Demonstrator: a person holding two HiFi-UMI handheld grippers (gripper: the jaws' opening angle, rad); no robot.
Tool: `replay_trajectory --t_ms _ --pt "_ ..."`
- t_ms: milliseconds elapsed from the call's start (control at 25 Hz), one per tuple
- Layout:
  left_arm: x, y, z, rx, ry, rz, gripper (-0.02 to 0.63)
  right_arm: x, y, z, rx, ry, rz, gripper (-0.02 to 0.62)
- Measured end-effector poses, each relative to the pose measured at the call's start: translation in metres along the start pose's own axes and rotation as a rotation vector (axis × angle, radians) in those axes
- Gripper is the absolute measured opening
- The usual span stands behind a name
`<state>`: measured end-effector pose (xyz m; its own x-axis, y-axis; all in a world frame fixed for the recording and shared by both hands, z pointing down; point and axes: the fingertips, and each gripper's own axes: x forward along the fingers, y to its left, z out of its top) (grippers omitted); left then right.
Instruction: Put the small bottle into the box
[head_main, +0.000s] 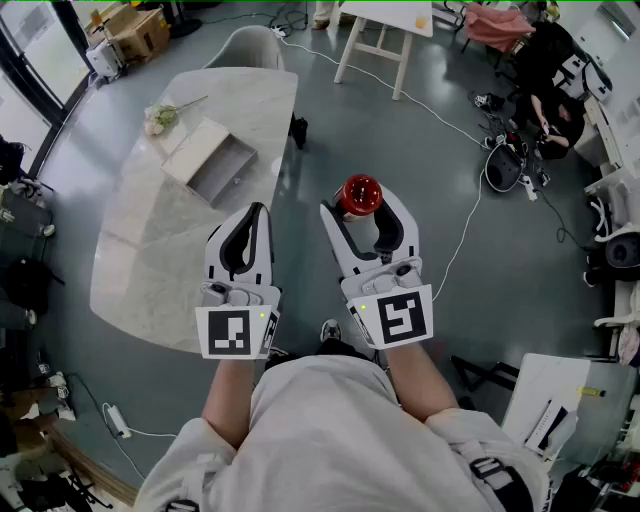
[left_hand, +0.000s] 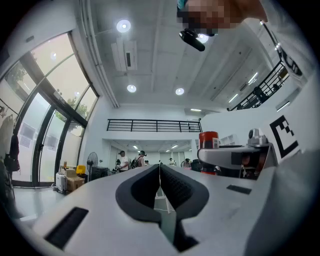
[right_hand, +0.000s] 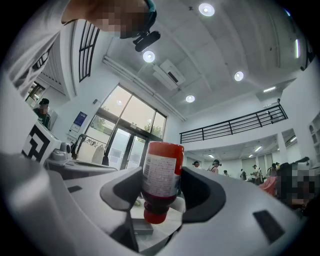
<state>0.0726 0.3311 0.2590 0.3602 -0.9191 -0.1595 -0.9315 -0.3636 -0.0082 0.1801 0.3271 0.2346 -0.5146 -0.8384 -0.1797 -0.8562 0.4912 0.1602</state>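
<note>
A small red bottle (head_main: 361, 192) with a printed label hangs between the jaws of my right gripper (head_main: 361, 204), in the air over the grey floor, right of the table. In the right gripper view the bottle (right_hand: 161, 172) is upside down, cap pointing down, with the right gripper (right_hand: 161, 194) shut on its body. My left gripper (head_main: 258, 212) is shut with nothing in it, its pads touching in the left gripper view (left_hand: 159, 176), where the bottle (left_hand: 208, 140) shows at the right. The open box (head_main: 212, 160), pale with a grey inside, lies on the marble table (head_main: 140, 250), far left of both grippers.
A small bunch of flowers (head_main: 160, 118) lies on the table beyond the box. A grey chair (head_main: 250, 45) stands at the table's far end. A white trestle table (head_main: 385, 20) and a white cable (head_main: 465, 215) on the floor are to the right.
</note>
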Motion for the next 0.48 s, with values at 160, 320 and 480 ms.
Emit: replay_trajectory --t_ms 160,320,480 --pt "0.003 -0.008 0.0 0.012 -0.006 -0.005 0.025 -0.006 -0.008 0.0 -0.002 -0.006 0.0 0.25" --pt "0.004 -0.018 -0.003 0.013 0.003 -0.01 0.025 -0.013 -0.013 0.0 0.011 -0.012 0.006 0.25" --pt "0.006 -0.028 -0.007 0.01 0.008 -0.015 0.025 -0.018 -0.017 -0.005 0.016 -0.01 0.02 0.251"
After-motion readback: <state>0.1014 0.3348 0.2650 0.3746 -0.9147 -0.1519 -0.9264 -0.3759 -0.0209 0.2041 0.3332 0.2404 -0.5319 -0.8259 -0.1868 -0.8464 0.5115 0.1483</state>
